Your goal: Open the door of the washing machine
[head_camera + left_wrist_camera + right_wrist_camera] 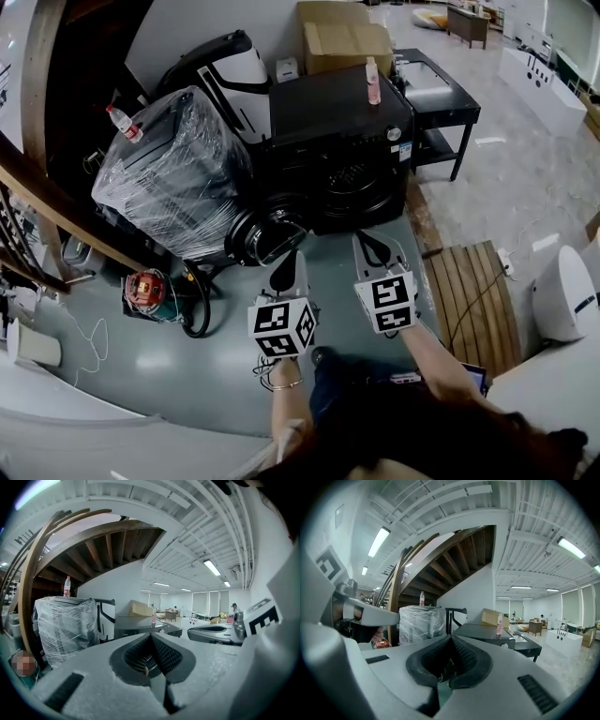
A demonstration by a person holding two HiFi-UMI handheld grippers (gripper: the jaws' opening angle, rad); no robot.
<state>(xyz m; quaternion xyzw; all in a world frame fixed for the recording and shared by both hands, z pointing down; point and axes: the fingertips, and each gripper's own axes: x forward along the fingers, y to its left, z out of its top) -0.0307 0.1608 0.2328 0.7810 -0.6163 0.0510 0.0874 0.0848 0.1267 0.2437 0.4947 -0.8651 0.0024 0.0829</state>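
Nearest, the person's two hands hold the tools side by side above the grey floor (pixel 112 375), both pointing toward the washer. The left tool (pixel 287 270) has its jaws together, tips meeting, with nothing between them. The right tool (pixel 376 249) is likewise closed and empty, its dark pads touching at the tips. Each carries its marker cube just behind the jaws. Neither tool touches the machine; both are near its front but apart from it.

Just beyond the tips stands the black washer (pixel 352 131), front facing the person. Its round door (pixel 267 234), chrome-rimmed, appears swung out from the front's left edge, low and just ahead of the left tool, with the dark drum opening (pixel 352 183) showing behind. A pink bottle (pixel 373 81) stands upright on the washer's top.

Left of the washer, touching or just beside it, is a film-wrapped unit (pixel 173 178) with a clear bottle (pixel 124 123) lying tilted on top. A red reel (pixel 145 289) sits on the floor below it. To the right lies a slatted wooden panel (pixel 473 291).

Behind the washer are cardboard boxes (pixel 342 37) and, to its right, a black stand (pixel 441 98).
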